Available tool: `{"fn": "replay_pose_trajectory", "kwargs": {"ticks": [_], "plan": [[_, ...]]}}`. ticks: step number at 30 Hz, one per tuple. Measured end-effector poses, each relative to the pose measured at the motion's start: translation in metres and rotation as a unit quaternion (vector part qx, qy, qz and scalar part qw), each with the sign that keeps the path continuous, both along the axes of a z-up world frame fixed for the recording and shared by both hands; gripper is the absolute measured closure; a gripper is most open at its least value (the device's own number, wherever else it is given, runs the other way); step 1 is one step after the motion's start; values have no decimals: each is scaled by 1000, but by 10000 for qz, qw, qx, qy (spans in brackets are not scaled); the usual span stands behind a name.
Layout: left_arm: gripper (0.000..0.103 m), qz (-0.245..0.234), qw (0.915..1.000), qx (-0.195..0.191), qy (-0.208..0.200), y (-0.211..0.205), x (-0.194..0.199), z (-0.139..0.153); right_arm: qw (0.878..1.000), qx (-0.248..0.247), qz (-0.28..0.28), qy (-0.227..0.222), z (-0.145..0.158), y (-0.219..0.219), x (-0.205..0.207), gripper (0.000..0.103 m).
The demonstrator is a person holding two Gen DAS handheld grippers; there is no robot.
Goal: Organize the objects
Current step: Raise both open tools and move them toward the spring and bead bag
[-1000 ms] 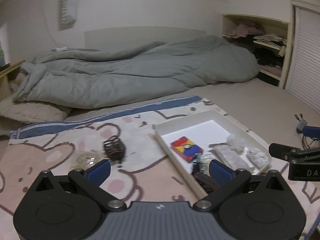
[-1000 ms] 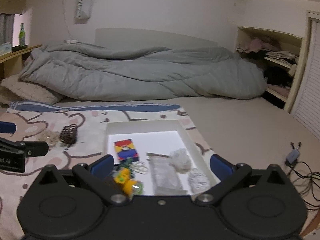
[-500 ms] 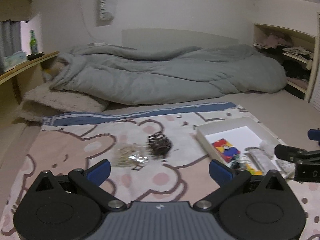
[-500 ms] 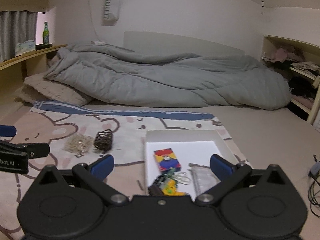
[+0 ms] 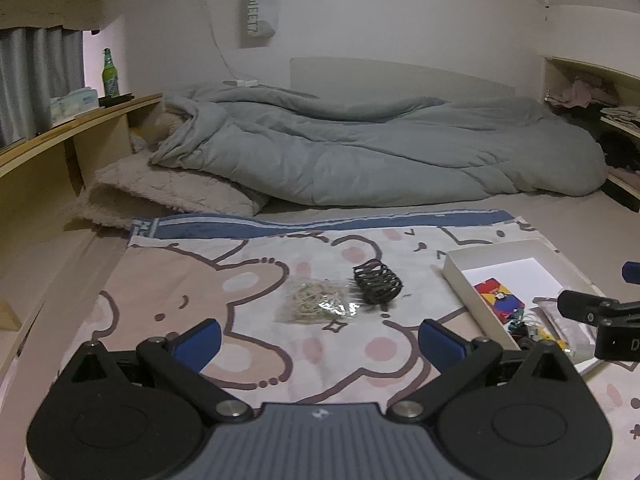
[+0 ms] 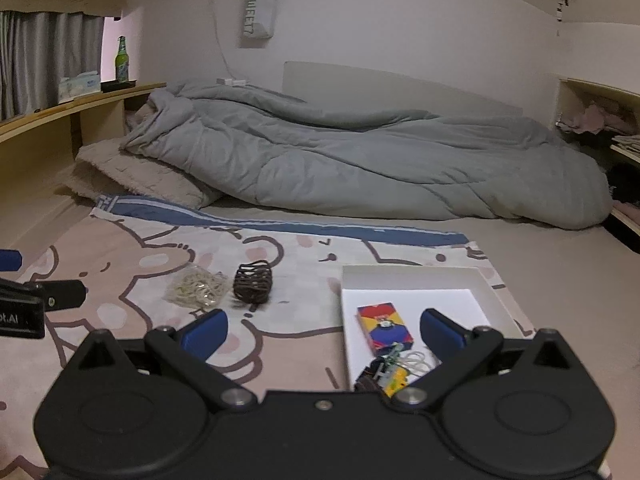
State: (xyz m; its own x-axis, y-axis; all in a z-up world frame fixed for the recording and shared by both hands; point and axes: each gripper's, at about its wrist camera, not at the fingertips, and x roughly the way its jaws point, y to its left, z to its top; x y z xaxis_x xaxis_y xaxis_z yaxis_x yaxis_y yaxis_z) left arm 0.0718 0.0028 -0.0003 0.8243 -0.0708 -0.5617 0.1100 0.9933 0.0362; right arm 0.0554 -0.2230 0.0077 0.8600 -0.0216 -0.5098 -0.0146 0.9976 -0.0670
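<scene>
Bear-print blanket on bed w/ grey duvet; both tools, left & right, spread wide, empty.

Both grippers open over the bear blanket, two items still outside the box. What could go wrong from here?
1. The bag of rubber bands lies flat and looks slippery, so the left gripper may pinch the blanket along with it.
2. The dark wire clip sits right beside the bag; closing on one could nudge the other.
3. The white box looks crowded at its near end, so a drop there may land on other items.
</scene>
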Motion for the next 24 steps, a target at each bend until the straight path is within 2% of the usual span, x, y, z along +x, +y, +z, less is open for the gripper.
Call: {"fn": "replay_pose_trajectory", "kwargs": {"ticks": [10,15,19,24], "plan": [[0,178,9998,-23,-32,18,0,1,10000,46,46,12,-1,9,6,0],[0,92,9997,-53,-213,18,1,7,9999,71,147,-4,0,14,12,0],[0,26,9995,49,-308,12,10,12,9993,64,359,77,4,18,21,0],[0,22,9989,87,-454,6,28,15,9986,79,518,-72,14,18,33,0]]}}
